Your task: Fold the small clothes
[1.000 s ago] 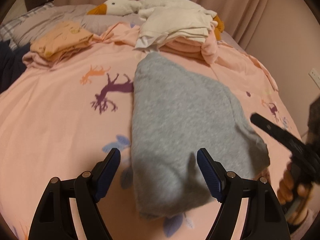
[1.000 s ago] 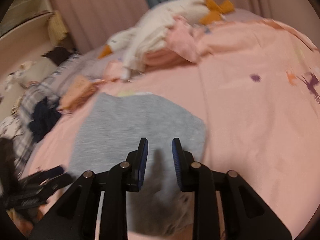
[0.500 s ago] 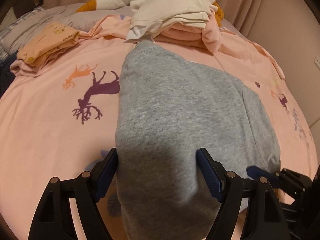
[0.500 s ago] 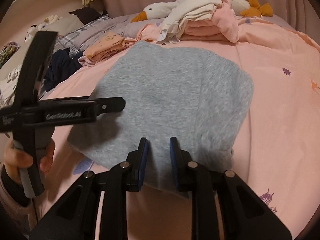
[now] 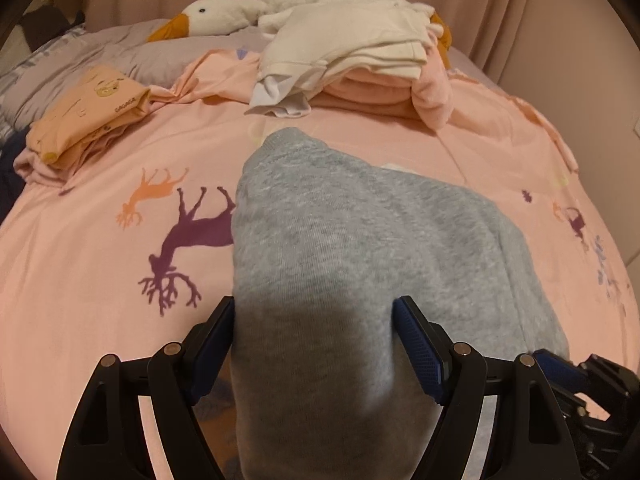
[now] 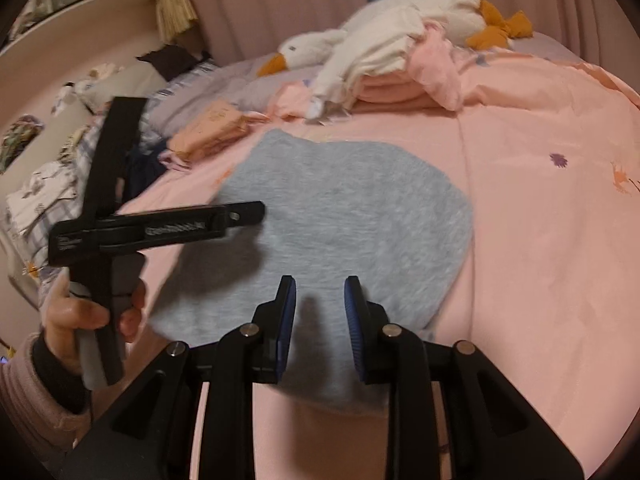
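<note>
A grey knit garment lies folded on the pink bedspread; it also shows in the right wrist view. My left gripper is open, its jaws wide on either side of the garment's near end. In the right wrist view the left gripper hovers over the garment's left edge, held by a hand. My right gripper has its jaws a little apart and empty, just above the garment's near edge. The right gripper's body shows at the lower right of the left wrist view.
A stack of folded white and pink clothes and a plush goose lie at the far end of the bed. A folded orange garment sits at far left. Dark and plaid fabrics hang over the bed's left side.
The right gripper's jaws have opened wider and it has pulled back from the garment's near edge. The left gripper has stayed open, astride the garment's near end.
</note>
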A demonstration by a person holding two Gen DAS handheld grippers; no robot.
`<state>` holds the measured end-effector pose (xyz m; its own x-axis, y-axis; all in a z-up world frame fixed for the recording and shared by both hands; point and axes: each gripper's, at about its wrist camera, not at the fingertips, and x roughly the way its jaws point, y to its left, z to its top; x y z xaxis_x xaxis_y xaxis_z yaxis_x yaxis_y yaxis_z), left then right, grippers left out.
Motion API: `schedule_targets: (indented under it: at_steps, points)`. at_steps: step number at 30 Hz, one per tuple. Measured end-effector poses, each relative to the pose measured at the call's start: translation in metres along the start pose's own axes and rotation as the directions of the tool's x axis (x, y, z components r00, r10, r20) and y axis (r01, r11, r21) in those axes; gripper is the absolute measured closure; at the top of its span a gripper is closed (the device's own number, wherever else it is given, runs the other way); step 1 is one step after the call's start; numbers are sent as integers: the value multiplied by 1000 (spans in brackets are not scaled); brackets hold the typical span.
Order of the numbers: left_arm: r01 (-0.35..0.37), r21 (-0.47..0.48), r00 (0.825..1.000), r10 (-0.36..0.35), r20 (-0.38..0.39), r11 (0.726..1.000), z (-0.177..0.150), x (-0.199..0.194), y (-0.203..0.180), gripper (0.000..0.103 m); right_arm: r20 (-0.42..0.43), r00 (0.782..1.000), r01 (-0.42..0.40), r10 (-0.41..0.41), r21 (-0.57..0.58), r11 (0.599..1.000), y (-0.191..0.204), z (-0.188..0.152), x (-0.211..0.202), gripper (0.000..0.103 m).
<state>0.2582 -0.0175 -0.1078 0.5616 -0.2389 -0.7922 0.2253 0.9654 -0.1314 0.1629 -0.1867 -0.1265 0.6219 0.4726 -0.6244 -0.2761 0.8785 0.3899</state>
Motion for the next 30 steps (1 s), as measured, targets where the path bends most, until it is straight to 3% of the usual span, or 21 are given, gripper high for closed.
schedule_targets:
  at_steps: [4, 9, 15, 19, 24, 30]
  points:
    - [14, 10, 999, -14, -34, 1000, 2, 9, 3, 22, -63, 998, 19, -18, 13, 1000, -6, -4, 16, 80]
    - [76, -61, 994, -81, -69, 995, 1, 13, 16, 21, -37, 999, -13, 15, 49, 999, -9, 6, 9, 79]
    - [66, -44, 996, -69, -64, 997, -1, 10, 13, 21, 10, 1000, 23, -25, 137, 990, -25, 40, 15, 76]
    - [69, -43, 995, -72, -66, 997, -1, 10, 13, 21, -14, 999, 36, -34, 190, 981, -39, 58, 34, 76]
    - [62, -30, 996, -64, -65, 998, 0, 12, 11, 21, -107, 993, 82, -58, 239, 968, -56, 58, 63, 77]
    - [58, -32, 996, -60, -69, 998, -3, 8, 11, 21, -94, 995, 64, -40, 269, 961, -60, 54, 56, 76]
